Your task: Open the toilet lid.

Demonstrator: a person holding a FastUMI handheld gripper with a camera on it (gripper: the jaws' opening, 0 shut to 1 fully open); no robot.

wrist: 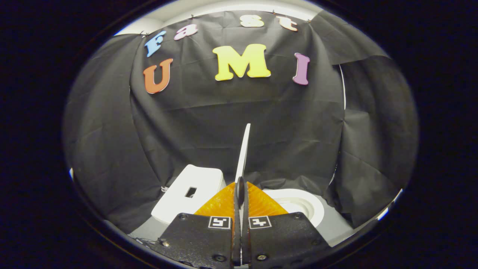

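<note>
The gripper (pixel 240 186) is sitting clenched on the toilet lid (pixel 243 153), with both fingers pressing against its thin edge from either side so that almost no gap is showing between them. The lid is standing nearly upright, seen edge-on as a narrow white blade rising from between the fingertips toward twelve o'clock and leaning slightly toward one o'clock against the black cloth wall (pixel 209 119) beyond. The toilet tank (pixel 186 194) is lying at about ten o'clock from the fingertips, a white box with a small dark rectangular opening in its top face, and it is resting just beside the base of the lid. The toilet bowl (pixel 302 207) is showing at about four o'clock from the fingertips, its white rim curving around a lighter hollow and partly hidden behind the right-hand finger. A grey floor (pixel 336 228) is spreading out past the bowl toward four o'clock, where the cloth is hanging down in folds and meeting it. Whether the lid is touching the tank cannot be told, since the fingers are covering the hinge.
</note>
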